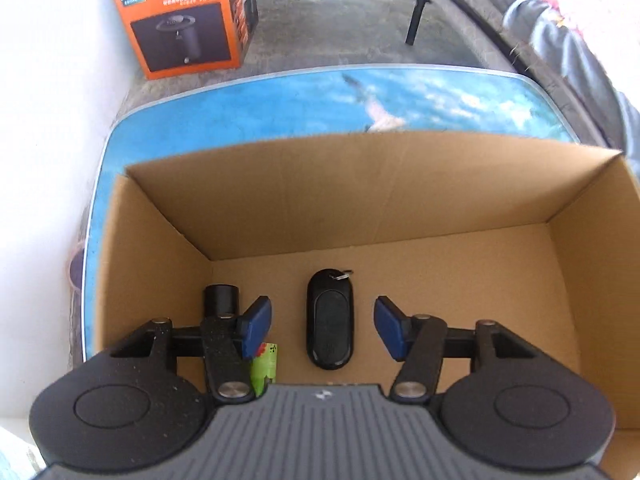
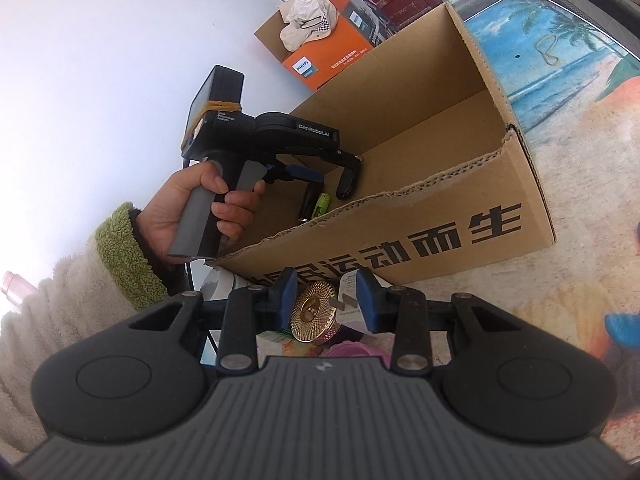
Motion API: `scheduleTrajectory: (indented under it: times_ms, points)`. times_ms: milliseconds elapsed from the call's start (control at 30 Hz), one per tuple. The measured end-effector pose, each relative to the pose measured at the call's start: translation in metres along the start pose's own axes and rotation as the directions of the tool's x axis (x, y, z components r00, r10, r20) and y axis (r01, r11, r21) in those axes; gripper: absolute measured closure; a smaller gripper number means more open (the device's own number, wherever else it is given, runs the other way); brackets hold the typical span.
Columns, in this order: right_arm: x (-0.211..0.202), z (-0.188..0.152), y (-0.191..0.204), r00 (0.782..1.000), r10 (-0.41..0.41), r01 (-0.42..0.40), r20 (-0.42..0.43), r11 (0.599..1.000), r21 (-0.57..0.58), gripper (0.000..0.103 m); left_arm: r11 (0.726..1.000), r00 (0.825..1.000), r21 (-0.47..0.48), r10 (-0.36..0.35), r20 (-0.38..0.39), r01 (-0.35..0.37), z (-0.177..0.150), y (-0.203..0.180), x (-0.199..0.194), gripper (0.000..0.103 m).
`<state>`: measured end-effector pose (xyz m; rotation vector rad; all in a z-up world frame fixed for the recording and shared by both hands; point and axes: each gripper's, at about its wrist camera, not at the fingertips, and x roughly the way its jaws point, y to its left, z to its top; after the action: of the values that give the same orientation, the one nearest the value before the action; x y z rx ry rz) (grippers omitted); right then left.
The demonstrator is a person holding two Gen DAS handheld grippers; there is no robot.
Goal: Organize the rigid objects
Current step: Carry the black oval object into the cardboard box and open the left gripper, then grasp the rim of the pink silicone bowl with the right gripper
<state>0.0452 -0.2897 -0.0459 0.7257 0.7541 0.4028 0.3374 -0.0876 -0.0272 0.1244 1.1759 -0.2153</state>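
Observation:
An open cardboard box (image 1: 360, 192) (image 2: 440, 240) stands on the table. On its floor lie a black key fob (image 1: 330, 320), a black cylinder (image 1: 222, 298) and a green battery (image 1: 266, 364) (image 2: 322, 204). My left gripper (image 1: 322, 320) (image 2: 328, 184) hangs open inside the box. The fob lies between its blue pads (image 1: 256, 326), which do not touch it. A hand (image 2: 192, 208) holds that gripper. Outside the box's near wall, my right gripper (image 2: 326, 304) is shut on a gold ribbed disc (image 2: 314, 318). A white plug (image 2: 348, 292) shows just behind the disc.
An orange carton (image 1: 180, 20) (image 2: 332, 52) stands on the floor beyond the table, with a white cap (image 2: 308, 16) on it. The beach-print tabletop (image 1: 280, 96) (image 2: 560, 60) carries a rubber band (image 2: 548, 50). A black furniture leg (image 1: 416, 12) stands further back.

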Motion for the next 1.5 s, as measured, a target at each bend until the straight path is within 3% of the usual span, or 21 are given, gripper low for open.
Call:
scheduleTrajectory:
  times_ms: [133,267,367,500,700,867,1000,1133,1333,1500]
  points:
    - [-0.012,-0.005,0.007,1.000,-0.010,0.010,0.019,1.000,-0.026,0.070,0.997,0.995,-0.030,-0.072,0.071,0.074,-0.010,0.004,-0.050,0.044]
    - [-0.025,-0.011,0.009,0.999,-0.028,0.030,0.025,0.998,-0.051,0.070,0.995,0.978,-0.015,-0.094,0.185,0.099,-0.039,0.006,-0.113,0.035]
    - [-0.028,-0.016,0.004,0.999,-0.054,0.054,0.005,0.997,-0.054,0.070,0.993,0.957,-0.002,-0.117,0.266,0.122,-0.078,0.006,-0.159,0.029]
    - [-0.021,-0.022,0.001,0.995,-0.087,0.083,-0.050,0.993,-0.080,0.070,0.986,0.933,0.011,-0.158,0.322,0.164,-0.142,0.002,-0.184,0.024]
    - [0.014,-0.034,0.012,0.977,-0.133,0.103,-0.166,0.979,-0.178,0.070,0.986,0.936,0.051,-0.167,0.311,0.159,-0.235,-0.019,-0.165,0.024]
    - [0.040,-0.045,0.022,0.953,-0.203,0.143,-0.223,0.955,-0.259,0.070,0.966,0.943,0.100,-0.254,0.215,0.238,-0.280,-0.041,-0.127,0.024]
    - [0.052,-0.050,0.029,0.932,-0.286,0.207,-0.221,0.924,-0.322,0.075,0.969,0.947,0.164,-0.222,0.232,0.187,-0.297,-0.062,-0.111,0.025]
    - [0.057,-0.053,0.027,0.916,-0.337,0.253,-0.219,0.907,-0.338,0.093,0.962,0.937,0.223,-0.215,0.275,0.155,-0.307,-0.076,-0.104,0.028]
    - [0.048,-0.058,0.027,0.903,-0.387,0.317,-0.187,0.893,-0.318,0.095,0.955,0.931,0.255,-0.223,0.289,0.149,-0.307,-0.077,-0.093,0.030]
    - [0.039,-0.064,0.024,0.897,-0.413,0.365,-0.154,0.892,-0.268,0.095,0.933,0.928,0.321,-0.254,0.272,0.161,-0.304,-0.080,-0.083,0.030]
